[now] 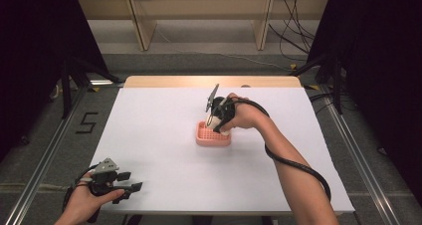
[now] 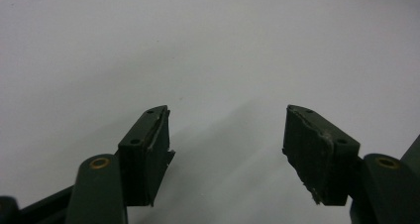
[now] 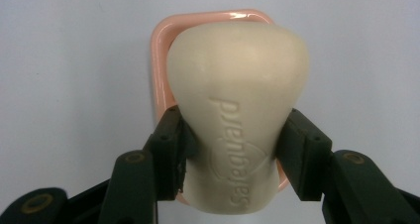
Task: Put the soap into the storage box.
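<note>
The cream bar of soap [image 3: 237, 130], stamped "safeguard", is clenched between the pads of the right tool [image 3: 230, 152] and hangs directly above the pink soap dish [image 1: 213, 135], probably so that it can go down flat into it. In the right gripper view the bar covers most of the dish, so whether it touches the grid inside is hard to tell. The left tool [image 2: 225, 144] waits released, with nothing between its pads, over the near left part of the white table [image 1: 164, 135].
</note>
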The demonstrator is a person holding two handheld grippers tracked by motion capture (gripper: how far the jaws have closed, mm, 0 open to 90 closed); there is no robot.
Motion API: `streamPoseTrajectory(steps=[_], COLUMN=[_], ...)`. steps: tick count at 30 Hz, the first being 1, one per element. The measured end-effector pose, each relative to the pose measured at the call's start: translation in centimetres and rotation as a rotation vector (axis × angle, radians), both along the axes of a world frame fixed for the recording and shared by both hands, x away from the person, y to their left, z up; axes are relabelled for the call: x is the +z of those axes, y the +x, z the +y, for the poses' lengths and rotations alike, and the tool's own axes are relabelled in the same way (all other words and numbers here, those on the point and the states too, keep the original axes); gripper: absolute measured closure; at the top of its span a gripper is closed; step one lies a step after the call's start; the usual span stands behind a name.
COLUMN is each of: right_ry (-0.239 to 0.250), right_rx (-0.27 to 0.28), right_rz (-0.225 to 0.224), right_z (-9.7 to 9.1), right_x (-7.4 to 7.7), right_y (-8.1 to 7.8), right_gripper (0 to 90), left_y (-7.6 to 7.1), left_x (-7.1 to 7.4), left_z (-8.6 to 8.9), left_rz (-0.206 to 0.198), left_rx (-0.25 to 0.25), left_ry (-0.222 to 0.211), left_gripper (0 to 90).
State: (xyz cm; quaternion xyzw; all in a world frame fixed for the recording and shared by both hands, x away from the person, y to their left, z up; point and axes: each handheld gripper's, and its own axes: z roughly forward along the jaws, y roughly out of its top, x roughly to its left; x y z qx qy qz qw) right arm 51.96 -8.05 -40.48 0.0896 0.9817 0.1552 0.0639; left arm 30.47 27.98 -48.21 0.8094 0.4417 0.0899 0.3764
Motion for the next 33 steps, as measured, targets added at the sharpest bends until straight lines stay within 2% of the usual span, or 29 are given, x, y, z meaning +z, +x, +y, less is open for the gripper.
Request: streamPoseTrajectory(steps=[1,4,5,6,7,12,13,14,16,18,19,20,24,25,28,29,30,31,32,33], right_ry=[-0.008,0.003,-0.011,-0.003,0.001,-0.017,-0.018,-0.032,-0.029,-0.035,-0.030,-0.042,-0.036,-0.043,-0.047,-0.064,-0.066,-0.053,-0.056,-0.067], right_rx=[0.011,-0.002,0.019,0.014,0.008,0.005,0.012,0.045,0.047,0.020,0.033,-0.005,0.046,0.018,0.055,0.004,-0.003,0.074,0.087,0.072], right_rz=[-0.011,0.003,-0.012,-0.006,0.008,0.002,-0.002,-0.026,-0.025,-0.017,-0.016,0.004,-0.020,0.002,-0.020,0.007,0.020,-0.014,-0.026,-0.018], right_z=[0.0,0.2,0.2,0.3,0.4,0.5,0.6,0.5,0.5,0.7,0.7,0.7,0.8,0.8,0.9,1.0,1.0,0.9,1.0,1.0], right_x=[0.0,-0.1,-0.2,-0.2,-0.3,-0.6,-0.6,-0.6,-0.7,-0.8,-0.9,-0.9,-1.2,-1.1,-1.2,-1.2,-1.2,-1.5,-1.6,-1.6], right_y=[0.1,-0.1,0.1,0.0,0.0,-0.1,0.0,0.2,0.3,0.1,0.2,-0.1,0.3,0.1,0.4,0.0,0.0,0.6,0.7,0.6], right_gripper=[50.4,50.4,50.4,50.4,50.4,50.4,50.4,50.4,50.4,50.4,50.4,50.4,50.4,50.4,50.4,50.4,50.4,50.4,50.4,50.4], left_y=[0.0,0.0,0.0,0.0,0.0,0.0,0.0,0.0,-0.1,0.0,0.0,0.0,0.0,0.0,0.0,0.0,0.0,0.0,0.0,0.0], left_x=[0.0,0.0,0.0,0.0,0.0,0.0,0.0,0.0,-0.1,0.0,0.0,0.0,0.0,0.0,0.0,0.0,0.0,0.0,0.0,0.0], left_z=[0.0,0.1,0.0,-0.1,0.0,0.0,0.0,0.0,-0.1,0.0,0.0,0.0,0.0,0.0,0.0,0.0,0.0,0.0,0.0,0.0], left_rz=[-0.002,0.003,0.002,0.002,0.001,0.003,0.002,0.004,0.004,0.005,0.004,0.004,0.004,0.003,0.004,0.004,0.005,0.006,0.005,0.005], left_rx=[-0.001,-0.018,-0.011,-0.006,-0.011,-0.011,-0.011,-0.012,-0.007,-0.013,-0.012,-0.013,-0.012,-0.012,-0.013,-0.013,-0.014,-0.014,-0.013,-0.013], left_ry=[-0.003,0.004,-0.002,-0.011,-0.001,-0.004,-0.002,-0.001,-0.010,0.000,-0.002,-0.001,-0.003,-0.003,-0.004,-0.004,-0.003,-0.003,-0.003,-0.004], left_gripper=[34.3,34.3,34.3,34.3,34.3,34.3,34.3,34.3,34.3,34.3,34.3,34.3,34.3,34.3,34.3,34.3,34.3,34.3,34.3,34.3])
